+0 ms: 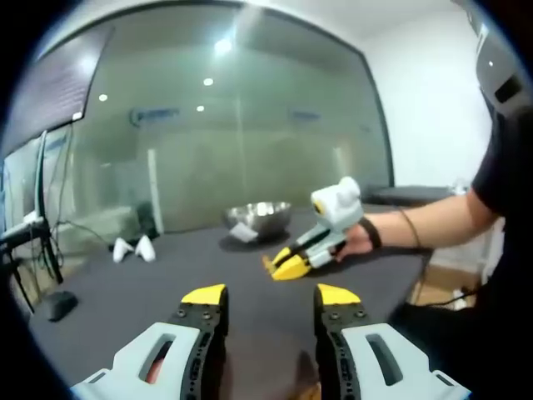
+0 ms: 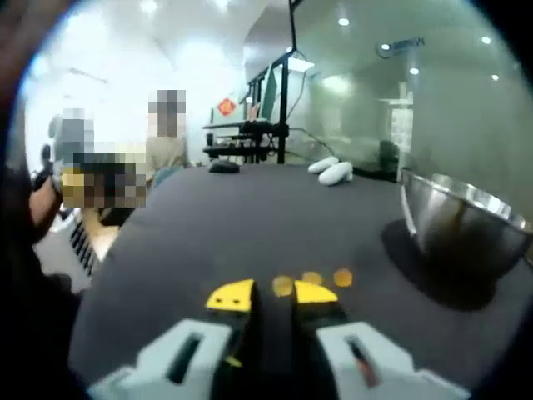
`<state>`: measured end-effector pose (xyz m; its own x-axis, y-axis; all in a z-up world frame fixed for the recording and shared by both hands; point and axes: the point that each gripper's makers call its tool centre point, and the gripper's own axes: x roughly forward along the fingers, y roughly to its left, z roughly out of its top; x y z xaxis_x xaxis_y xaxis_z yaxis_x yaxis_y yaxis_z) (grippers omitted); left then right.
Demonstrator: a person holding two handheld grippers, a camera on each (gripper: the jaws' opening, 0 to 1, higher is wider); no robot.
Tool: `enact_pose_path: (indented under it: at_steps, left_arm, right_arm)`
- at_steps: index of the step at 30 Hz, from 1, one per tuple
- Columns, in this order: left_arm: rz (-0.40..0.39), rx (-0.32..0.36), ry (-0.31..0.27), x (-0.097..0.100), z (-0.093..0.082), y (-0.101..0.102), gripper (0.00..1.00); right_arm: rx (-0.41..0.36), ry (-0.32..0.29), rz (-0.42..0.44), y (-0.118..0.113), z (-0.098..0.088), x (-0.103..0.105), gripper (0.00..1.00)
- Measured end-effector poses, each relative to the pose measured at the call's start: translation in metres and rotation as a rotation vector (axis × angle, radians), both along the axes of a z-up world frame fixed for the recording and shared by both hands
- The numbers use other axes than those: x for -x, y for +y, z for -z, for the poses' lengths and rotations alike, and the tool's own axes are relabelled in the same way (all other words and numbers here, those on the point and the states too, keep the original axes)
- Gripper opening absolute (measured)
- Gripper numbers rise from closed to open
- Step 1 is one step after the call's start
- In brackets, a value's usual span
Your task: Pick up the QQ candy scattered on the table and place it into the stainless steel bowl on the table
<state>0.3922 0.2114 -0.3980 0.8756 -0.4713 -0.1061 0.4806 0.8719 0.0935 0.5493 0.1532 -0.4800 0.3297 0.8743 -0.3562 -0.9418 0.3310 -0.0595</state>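
Orange candies (image 2: 312,279) lie just ahead of the right gripper (image 2: 271,296), jaws slightly apart; bowl (image 2: 466,225) farther right; left gripper (image 1: 271,298) open.

Both grippers held low over the table, jaws parted.

The left gripper (image 1: 271,302) points forward with its yellow-tipped jaws spread wide. In the left gripper view the right gripper (image 1: 281,265) enters from the right, tilted down with its yellow tips near the tabletop, held by the person's hand (image 1: 358,240) on an outstretched forearm with a dark wristband. In the right gripper view, the right gripper's (image 2: 272,293) jaws stand narrowly apart.
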Motion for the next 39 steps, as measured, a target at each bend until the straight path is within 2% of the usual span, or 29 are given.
enact_pose_path:
  at_steps: [10, 22, 28, 31, 36, 39]
  left_arm:
    - [0.008, -0.013, 0.006, 0.0, 0.001, -0.001, 0.42]
    - [0.023, -0.032, 0.007, -0.001, -0.002, -0.005, 0.42]
    - [0.018, -0.034, 0.011, -0.004, -0.003, -0.004, 0.42]
    - [0.024, -0.029, 0.005, -0.005, -0.004, -0.007, 0.42]
    - [0.038, -0.029, 0.001, -0.006, -0.005, -0.014, 0.42]
    - [0.049, -0.033, 0.0, -0.006, -0.006, -0.016, 0.42]
  right_arm:
    - [0.001, -0.019, -0.011, 0.007, -0.001, 0.001, 0.1]
    - [-0.007, -0.015, -0.013, 0.007, -0.002, 0.002, 0.1]
    - [-0.063, -0.011, -0.008, 0.005, -0.019, 0.01, 0.1]
    - [-0.065, -0.047, -0.009, 0.0, -0.026, 0.009, 0.1]
    - [-0.096, -0.056, 0.029, -0.008, -0.039, 0.003, 0.1]
    - [-0.137, -0.093, 0.043, -0.013, -0.056, -0.003, 0.1]
